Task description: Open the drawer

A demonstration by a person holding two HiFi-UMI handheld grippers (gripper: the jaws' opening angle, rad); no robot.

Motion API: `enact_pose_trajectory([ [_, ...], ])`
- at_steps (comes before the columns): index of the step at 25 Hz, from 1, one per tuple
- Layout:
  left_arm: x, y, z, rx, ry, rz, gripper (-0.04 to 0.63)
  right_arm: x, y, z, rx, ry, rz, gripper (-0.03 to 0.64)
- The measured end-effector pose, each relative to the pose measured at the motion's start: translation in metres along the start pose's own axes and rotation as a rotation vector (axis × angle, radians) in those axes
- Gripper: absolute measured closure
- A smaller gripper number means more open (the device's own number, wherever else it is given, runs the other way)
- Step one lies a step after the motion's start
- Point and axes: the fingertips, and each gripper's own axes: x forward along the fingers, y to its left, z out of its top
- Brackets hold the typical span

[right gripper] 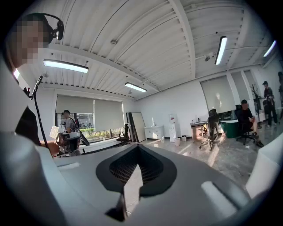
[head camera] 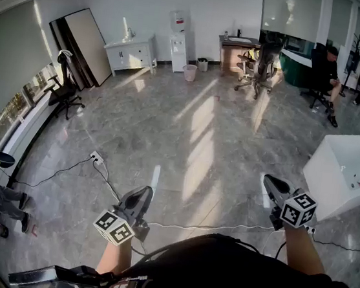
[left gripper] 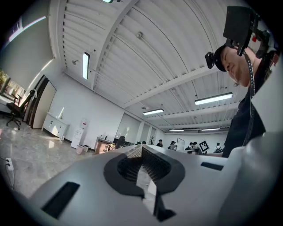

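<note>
The person stands in the open middle of an office, holding both tools out in front at about waist height over the bare stone floor [head camera: 188, 128]. The left gripper [head camera: 142, 197] has its jaws pressed together with nothing between them, and the right gripper [head camera: 274, 185] is likewise fully closed and empty. This looks like a carrying posture, not a working one: both point out nearly level into the room, with no worktop or handle in reach.

No drawer can be picked out with certainty. The likeliest candidates are a white cabinet [head camera: 131, 54] against the far wall, well apart from the person, and a white box-like unit [head camera: 339, 173] near the right gripper – whether either has a drawer front is too small or too obliquely seen to tell.

The task seems not yet begun; walking up to the furniture probably comes first. A cable [head camera: 209, 228] runs across the floor just ahead – a likely trip hazard on the way.
</note>
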Motion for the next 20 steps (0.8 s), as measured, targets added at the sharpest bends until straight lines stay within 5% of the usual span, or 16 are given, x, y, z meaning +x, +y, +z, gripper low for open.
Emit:
enact_pose_trajectory([
  [20,0.005,0.004,-0.001,0.000,-0.001,0.011,0.604,0.016,0.000,0.002,-0.025,0.020,0.036,0.617],
])
